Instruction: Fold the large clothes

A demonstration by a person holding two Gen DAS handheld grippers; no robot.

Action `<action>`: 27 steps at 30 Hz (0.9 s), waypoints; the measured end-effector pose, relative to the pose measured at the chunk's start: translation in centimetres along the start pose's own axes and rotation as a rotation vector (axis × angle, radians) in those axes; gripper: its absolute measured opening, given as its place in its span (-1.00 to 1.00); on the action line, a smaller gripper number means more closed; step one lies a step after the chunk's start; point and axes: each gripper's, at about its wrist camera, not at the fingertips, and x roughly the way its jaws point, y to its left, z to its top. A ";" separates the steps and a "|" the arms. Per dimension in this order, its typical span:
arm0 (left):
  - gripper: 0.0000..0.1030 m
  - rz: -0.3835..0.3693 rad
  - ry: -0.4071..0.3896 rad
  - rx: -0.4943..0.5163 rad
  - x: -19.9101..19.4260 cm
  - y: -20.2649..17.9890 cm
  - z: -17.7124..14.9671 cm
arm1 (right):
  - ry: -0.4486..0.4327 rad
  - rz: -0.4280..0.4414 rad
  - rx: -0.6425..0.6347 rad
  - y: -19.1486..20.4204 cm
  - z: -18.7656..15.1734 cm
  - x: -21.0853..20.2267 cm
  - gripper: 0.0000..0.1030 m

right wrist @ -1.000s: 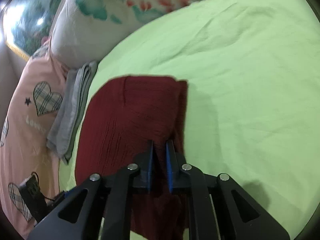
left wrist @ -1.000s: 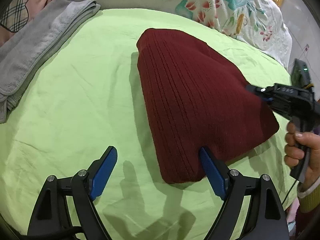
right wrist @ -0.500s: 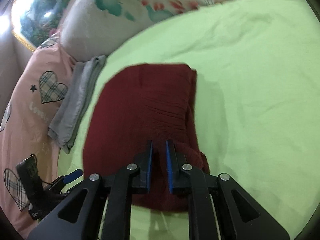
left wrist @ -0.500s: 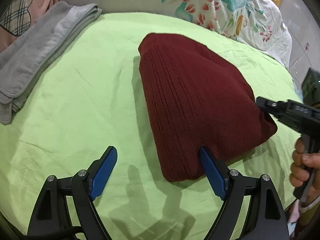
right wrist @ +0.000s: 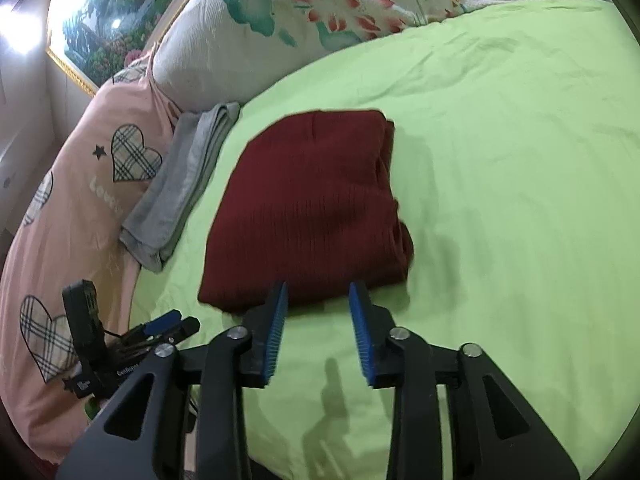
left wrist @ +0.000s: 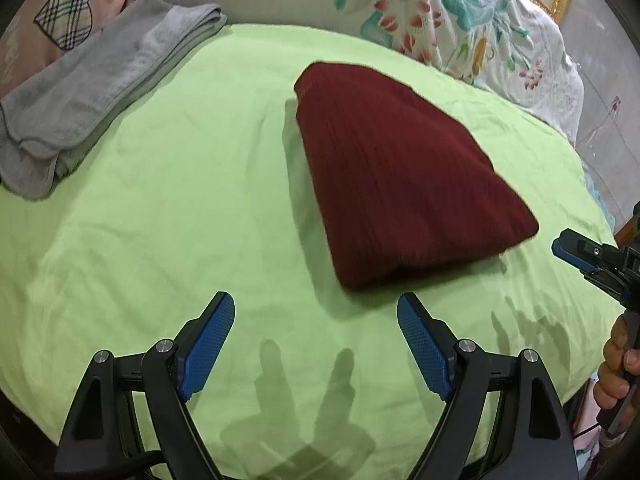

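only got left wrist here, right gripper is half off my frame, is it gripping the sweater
Observer: No. The right gripper has its jaws opening, with nothing pinched; the pads are off the sweater.
Operator: is the fold tidy on the side away from the towel
Observer: Not quite. Seen from the right wrist, the edge away from the towel shows loose stacked layers that bulge at the near corner.
Operator: where does my left gripper sit from there
Observer: The left gripper is low on the left of the right wrist view, in front of the quilt, clear of the sweater.
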 end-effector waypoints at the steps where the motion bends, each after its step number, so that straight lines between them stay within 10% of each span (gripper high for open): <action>1: 0.64 0.005 0.009 -0.002 -0.1 0.0 -0.6 | 0.009 0.001 -0.003 0.1 -0.6 -0.1 -0.08; 4: 0.64 0.030 0.024 -0.007 -0.5 0.0 -2.3 | 0.028 -0.008 -0.025 0.2 -2.0 0.0 0.28; 16: 0.64 0.108 0.096 0.109 -0.5 -1.8 -7.5 | 0.087 -0.144 -0.153 0.5 -5.5 -0.5 0.50; 27: 0.83 0.059 -0.123 0.112 -7.9 -2.5 -2.2 | -0.050 -0.129 -0.231 3.2 -2.5 -5.5 0.64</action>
